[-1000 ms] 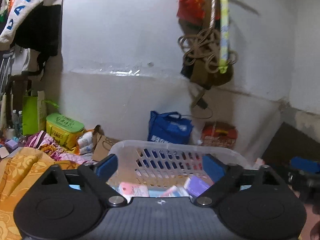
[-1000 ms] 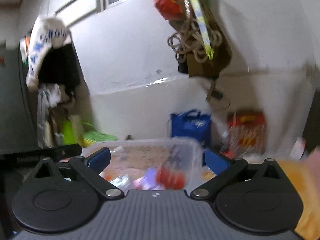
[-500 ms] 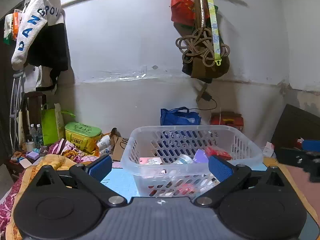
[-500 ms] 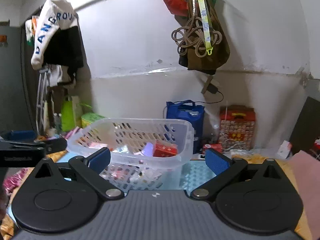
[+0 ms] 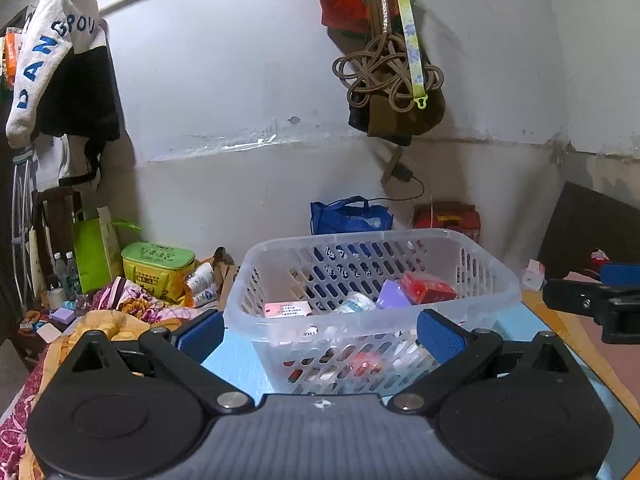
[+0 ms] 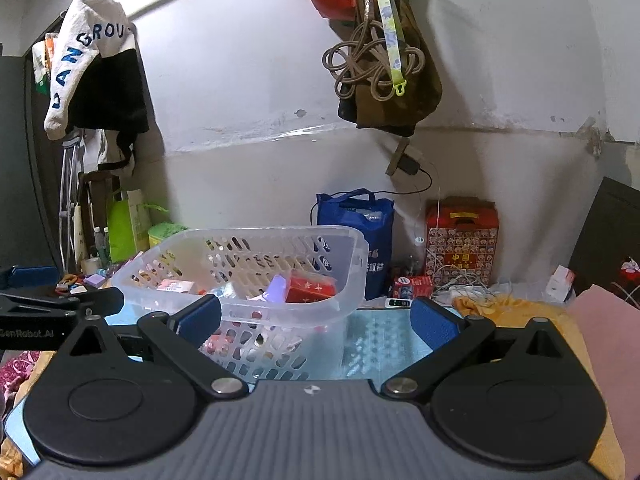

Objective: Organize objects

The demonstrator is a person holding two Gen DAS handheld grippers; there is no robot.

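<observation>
A clear perforated plastic basket stands on a light blue mat. It holds a red box, a purple item, a pink-white box and a small bottle. My left gripper is open and empty just in front of the basket. My right gripper is open and empty, near the basket's right front corner. The right gripper also shows at the right edge of the left wrist view.
A blue bag and a red patterned box stand by the wall. A green-lidded yellow box, bottles and floral cloth lie left. Pink cloth lies right. Bags and rope hang on the wall.
Both grippers have pulled back and risen from right above the basket. The whole basket now shows in front of them. The jaws stay open.
</observation>
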